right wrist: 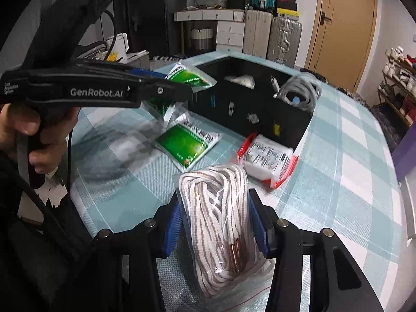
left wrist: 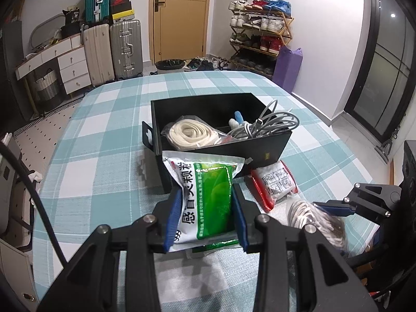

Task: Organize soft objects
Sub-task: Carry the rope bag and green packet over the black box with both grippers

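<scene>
The left gripper [left wrist: 206, 205] was clamped across the middle of a green sachet [left wrist: 205, 195], held clear of the checked table [left wrist: 104, 130] just short of the black box [left wrist: 260, 150], presumably ready for stowing. The right gripper [right wrist: 217, 223] was clamped on a bagged cord bundle [right wrist: 218, 221], gripped at its waist so the loose coils stayed together. The box already held a cream rope coil [left wrist: 187, 132] and grey cables [left wrist: 270, 124]. A second green sachet [right wrist: 187, 145] and a red-edged packet [right wrist: 267, 156] lay on the table beside the box's near side, not yet stowed.
</scene>
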`<state>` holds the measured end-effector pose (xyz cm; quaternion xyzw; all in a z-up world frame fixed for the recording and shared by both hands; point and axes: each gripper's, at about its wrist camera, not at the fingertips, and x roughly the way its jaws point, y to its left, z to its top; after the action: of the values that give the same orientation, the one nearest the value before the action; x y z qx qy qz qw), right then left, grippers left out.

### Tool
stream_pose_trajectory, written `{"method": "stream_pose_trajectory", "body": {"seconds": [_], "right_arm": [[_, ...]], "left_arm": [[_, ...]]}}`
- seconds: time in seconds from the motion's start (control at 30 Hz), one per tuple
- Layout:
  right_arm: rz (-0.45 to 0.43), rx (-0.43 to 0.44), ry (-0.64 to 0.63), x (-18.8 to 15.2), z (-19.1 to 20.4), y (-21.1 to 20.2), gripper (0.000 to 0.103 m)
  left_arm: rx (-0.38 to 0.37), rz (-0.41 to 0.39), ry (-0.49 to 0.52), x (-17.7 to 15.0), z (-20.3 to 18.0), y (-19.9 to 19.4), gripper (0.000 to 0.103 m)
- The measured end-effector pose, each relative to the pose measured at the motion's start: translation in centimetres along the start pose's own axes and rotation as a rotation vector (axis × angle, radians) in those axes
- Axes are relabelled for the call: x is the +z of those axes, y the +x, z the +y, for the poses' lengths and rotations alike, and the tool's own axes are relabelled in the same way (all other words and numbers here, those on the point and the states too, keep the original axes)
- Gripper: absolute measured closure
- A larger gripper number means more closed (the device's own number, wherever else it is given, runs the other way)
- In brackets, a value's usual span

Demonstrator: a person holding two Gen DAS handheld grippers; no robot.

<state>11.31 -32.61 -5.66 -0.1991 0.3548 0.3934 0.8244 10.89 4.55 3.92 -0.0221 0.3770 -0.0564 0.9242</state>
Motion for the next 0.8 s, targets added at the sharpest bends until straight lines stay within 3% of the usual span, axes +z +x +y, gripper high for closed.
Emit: {"method": "stream_pose_trajectory", "body": {"seconds": [0.8], "right_arm": [[-0.254, -0.104, 0.063, 7.2, -2.8, -5.7, 0.055]], "left_arm": [[0.016, -0.084, 0.007, 3.7, 0.6, -2.3, 0.067]]}}
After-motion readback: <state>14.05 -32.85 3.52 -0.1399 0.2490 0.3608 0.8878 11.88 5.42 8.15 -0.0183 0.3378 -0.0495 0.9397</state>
